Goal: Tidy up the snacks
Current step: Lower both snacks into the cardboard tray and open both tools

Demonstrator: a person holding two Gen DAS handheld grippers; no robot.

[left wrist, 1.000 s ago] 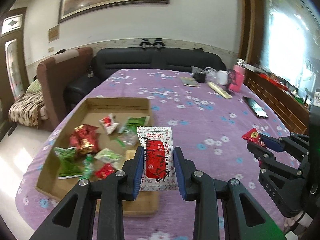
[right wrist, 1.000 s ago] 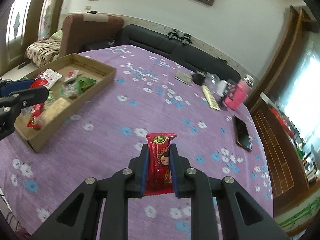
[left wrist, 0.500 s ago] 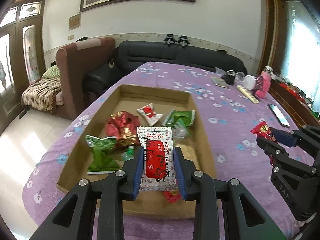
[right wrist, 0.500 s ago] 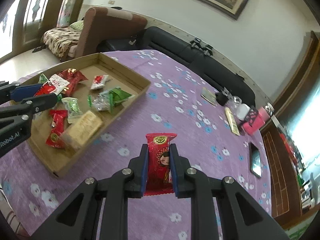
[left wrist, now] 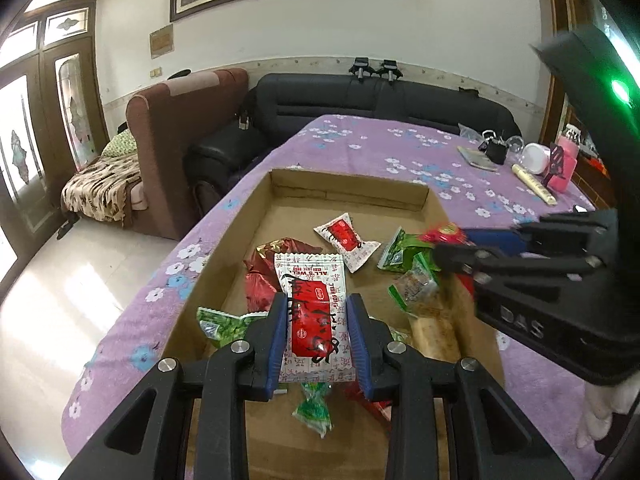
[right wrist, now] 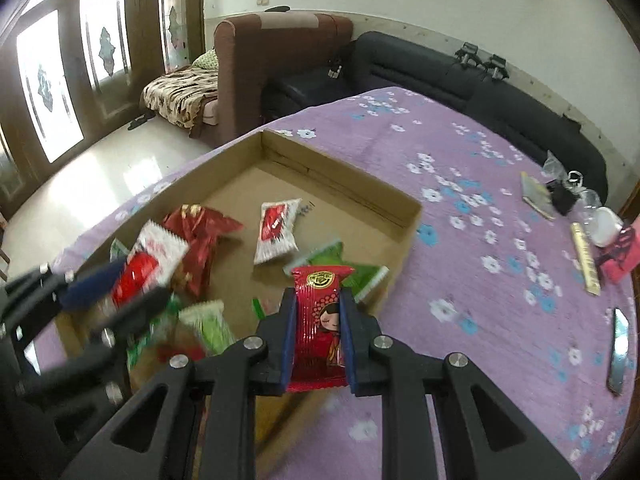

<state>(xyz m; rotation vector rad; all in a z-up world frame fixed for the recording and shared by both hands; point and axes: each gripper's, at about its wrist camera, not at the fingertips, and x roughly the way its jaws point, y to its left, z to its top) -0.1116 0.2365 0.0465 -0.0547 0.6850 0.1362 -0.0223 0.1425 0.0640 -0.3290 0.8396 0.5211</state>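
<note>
My left gripper [left wrist: 316, 312] is shut on a white-and-red snack packet [left wrist: 314, 320] and holds it above the near part of the cardboard tray [left wrist: 348, 186]. My right gripper [right wrist: 318, 312] is shut on a red packet with a cartoon girl [right wrist: 320, 320] above the tray's right near corner [right wrist: 396, 268]. The tray holds several snacks: a white-and-red packet [left wrist: 346, 240], a dark red foil packet [left wrist: 260, 276], green packets [left wrist: 402, 254] and a beige bar [left wrist: 434, 330]. The right gripper shows in the left wrist view [left wrist: 452, 246], the left one, blurred, in the right wrist view [right wrist: 120, 284].
The tray lies on a table with a purple flowered cloth [right wrist: 480, 240]. At the far right of the table are a phone [right wrist: 618, 344], a pink box [left wrist: 564, 166], a white cup [left wrist: 534, 158] and a long stick-like pack [left wrist: 534, 184]. A brown armchair [left wrist: 176, 136] and a black sofa [left wrist: 360, 96] stand behind.
Both grippers moved left, over the tray, each still holding its packet. The right gripper came from over the bare cloth to the tray's right near corner.
</note>
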